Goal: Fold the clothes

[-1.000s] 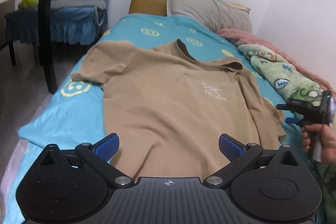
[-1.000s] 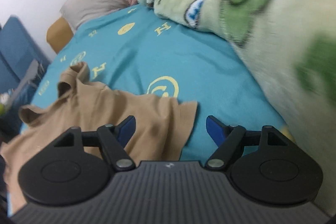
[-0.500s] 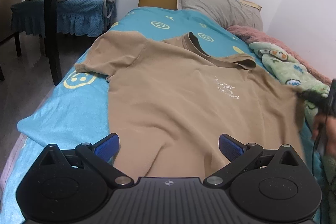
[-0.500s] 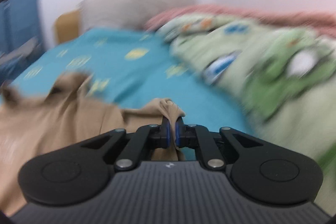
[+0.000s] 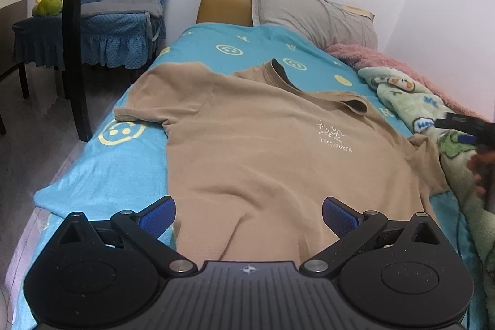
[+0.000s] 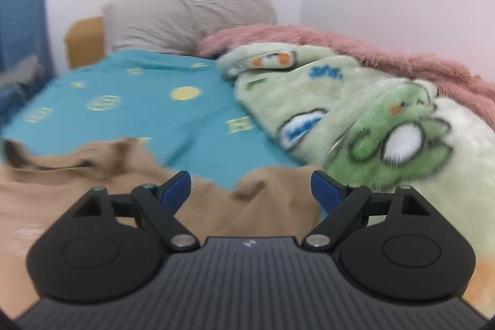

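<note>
Tan t-shirt (image 5: 263, 150) is lying spread face-up on the teal bedsheet (image 5: 102, 169), collar pointing toward the grey pillow (image 5: 312, 11), laid flat probably so folding can start. Left gripper (image 5: 247, 217) is hovering over the hem, fingers apart, gripping nothing. Right gripper (image 6: 250, 189) is hanging over the sleeve beside the green blanket (image 6: 386, 129), fingers apart too.
</note>
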`<state>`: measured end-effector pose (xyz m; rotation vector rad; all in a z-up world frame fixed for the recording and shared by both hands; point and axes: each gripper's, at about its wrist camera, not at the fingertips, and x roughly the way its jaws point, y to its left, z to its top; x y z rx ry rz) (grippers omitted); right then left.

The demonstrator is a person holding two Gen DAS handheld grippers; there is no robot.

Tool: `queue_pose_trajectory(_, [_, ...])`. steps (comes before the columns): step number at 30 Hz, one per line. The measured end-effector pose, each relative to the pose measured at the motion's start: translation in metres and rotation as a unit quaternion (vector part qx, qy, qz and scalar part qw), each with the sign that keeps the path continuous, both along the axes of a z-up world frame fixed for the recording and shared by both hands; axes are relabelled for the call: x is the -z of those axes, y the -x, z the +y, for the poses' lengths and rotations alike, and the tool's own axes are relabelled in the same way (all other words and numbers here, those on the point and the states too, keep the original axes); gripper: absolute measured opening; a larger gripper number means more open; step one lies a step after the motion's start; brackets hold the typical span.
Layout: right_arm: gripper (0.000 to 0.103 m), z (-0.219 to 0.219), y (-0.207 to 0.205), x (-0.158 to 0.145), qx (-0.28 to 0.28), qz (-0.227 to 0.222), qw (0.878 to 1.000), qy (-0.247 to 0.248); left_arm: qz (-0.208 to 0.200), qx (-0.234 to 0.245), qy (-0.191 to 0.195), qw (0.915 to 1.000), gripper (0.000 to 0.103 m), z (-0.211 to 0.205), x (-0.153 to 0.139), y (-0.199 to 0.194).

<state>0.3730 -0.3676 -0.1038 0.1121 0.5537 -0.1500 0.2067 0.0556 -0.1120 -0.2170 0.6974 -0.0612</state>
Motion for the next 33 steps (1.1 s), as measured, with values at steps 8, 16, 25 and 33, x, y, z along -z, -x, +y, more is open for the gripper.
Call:
queue_pose_trajectory(8, [0.086, 0.044, 0.157, -0.031, -0.021, 0.099, 0.978, -0.183, -0.004, -0.011, -0.002, 0.9999, 0.102, 0.005, -0.017, 0.024])
queue_pose_trajectory(16, [0.086, 0.075, 0.249, 0.012, 0.018, 0.167, 0.937, -0.305, 0.020, 0.016, 0.008, 0.9996, 0.102, 0.001, -0.019, 0.061])
queue_pose_trajectory(25, [0.058, 0.106, 0.232, 0.040, -0.005, 0.241, 0.945, -0.222, 0.065, -0.015, -0.033, 0.9972, 0.102, -0.010, -0.002, 0.088])
queue_pose_trajectory(33, [0.008, 0.098, 0.245, 0.041, 0.083, 0.235, 0.935, -0.254, 0.095, -0.080, -0.049, 0.9911, 0.102, 0.010, 0.008, 0.086])
